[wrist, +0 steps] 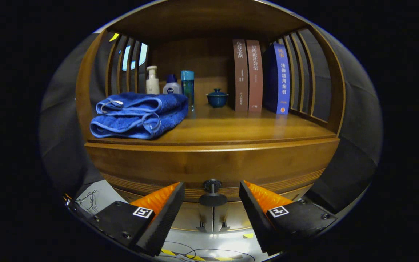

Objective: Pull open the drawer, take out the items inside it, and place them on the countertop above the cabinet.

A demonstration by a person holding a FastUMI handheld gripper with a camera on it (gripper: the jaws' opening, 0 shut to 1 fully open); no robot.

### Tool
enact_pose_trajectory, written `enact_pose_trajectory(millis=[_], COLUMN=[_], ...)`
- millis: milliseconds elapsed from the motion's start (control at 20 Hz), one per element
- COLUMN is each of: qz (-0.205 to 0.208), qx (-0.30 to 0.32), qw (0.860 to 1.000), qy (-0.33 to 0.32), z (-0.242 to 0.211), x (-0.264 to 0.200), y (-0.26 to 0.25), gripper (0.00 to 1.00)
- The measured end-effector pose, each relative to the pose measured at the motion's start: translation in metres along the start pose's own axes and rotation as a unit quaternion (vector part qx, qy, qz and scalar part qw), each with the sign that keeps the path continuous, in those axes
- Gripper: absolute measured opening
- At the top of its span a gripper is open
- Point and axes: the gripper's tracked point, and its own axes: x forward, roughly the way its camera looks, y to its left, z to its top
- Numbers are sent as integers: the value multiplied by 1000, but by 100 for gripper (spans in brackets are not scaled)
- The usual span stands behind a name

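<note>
A wooden cabinet faces me, its drawer front (213, 169) closed below the countertop (238, 127). A dark round knob (212, 186) sticks out from the drawer's middle. My gripper (212, 194) stands open, one finger on each side of the knob, neither touching it. The drawer's contents are hidden. On the countertop's left lies a folded blue towel (140, 114).
Behind the towel stand a cream pump bottle (152, 80), a small white bottle (172, 85) and a tall blue bottle (187, 87). A blue lidded cup (217, 97) and three upright books (258, 78) stand at the back right. Slatted wooden sides close the shelf. Cables lie on the floor below.
</note>
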Motion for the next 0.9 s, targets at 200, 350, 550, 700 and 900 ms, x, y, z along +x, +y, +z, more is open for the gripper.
enact_pose_trajectory(millis=[200, 350, 550, 700, 900], qz=[2, 2, 1, 2, 3], qx=[12, 5, -8, -12, -8], qw=[1000, 1000, 1000, 1000, 1000], qy=[13, 11, 14, 22, 28], z=[-9, -7, -9, -11, -20], x=[7, 5, 9, 5, -20], y=[-3, -4, -4, -4, -3], gripper=[67, 44, 35, 35, 34])
